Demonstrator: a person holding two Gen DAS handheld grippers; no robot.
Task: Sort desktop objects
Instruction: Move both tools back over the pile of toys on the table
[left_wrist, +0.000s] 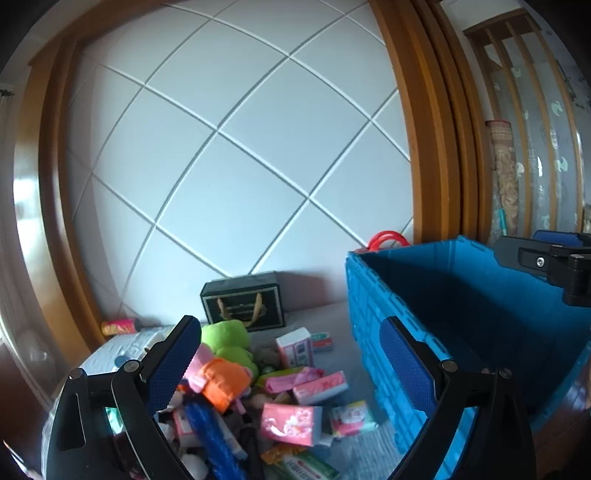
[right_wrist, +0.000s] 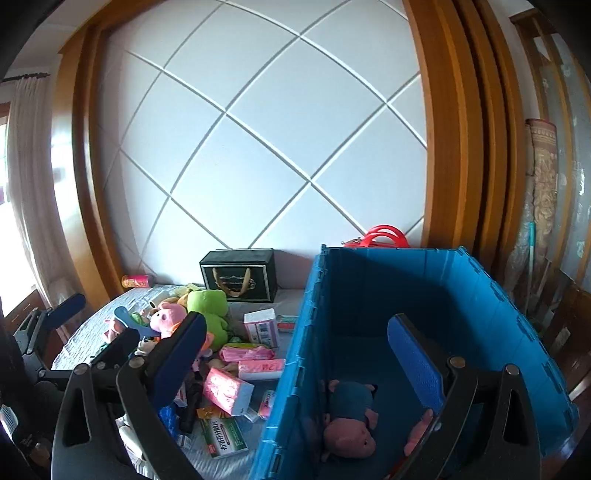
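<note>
A blue crate (left_wrist: 373, 332) (right_wrist: 291, 350) stands at the right of the table. A pink plush in a blue shirt (right_wrist: 349, 417) lies on its floor. A heap of toys and packets lies left of it: a green frog plush (left_wrist: 229, 341) (right_wrist: 208, 306), a pink plush (right_wrist: 168, 317), pink tissue packs (left_wrist: 290, 421) (right_wrist: 227, 391) and a green medicine box (right_wrist: 223, 435). My left gripper (left_wrist: 291, 365) is open and empty above the heap beside the crate. My right gripper (right_wrist: 299, 362) is open and empty over the crate's left wall.
A black gift box (left_wrist: 243, 302) (right_wrist: 240, 275) stands against the white padded wall. A red can (left_wrist: 118, 326) (right_wrist: 136, 281) lies at the far left. Red hoops (right_wrist: 384, 236) lie behind the crate. A grey cloth (right_wrist: 92, 325) covers the table.
</note>
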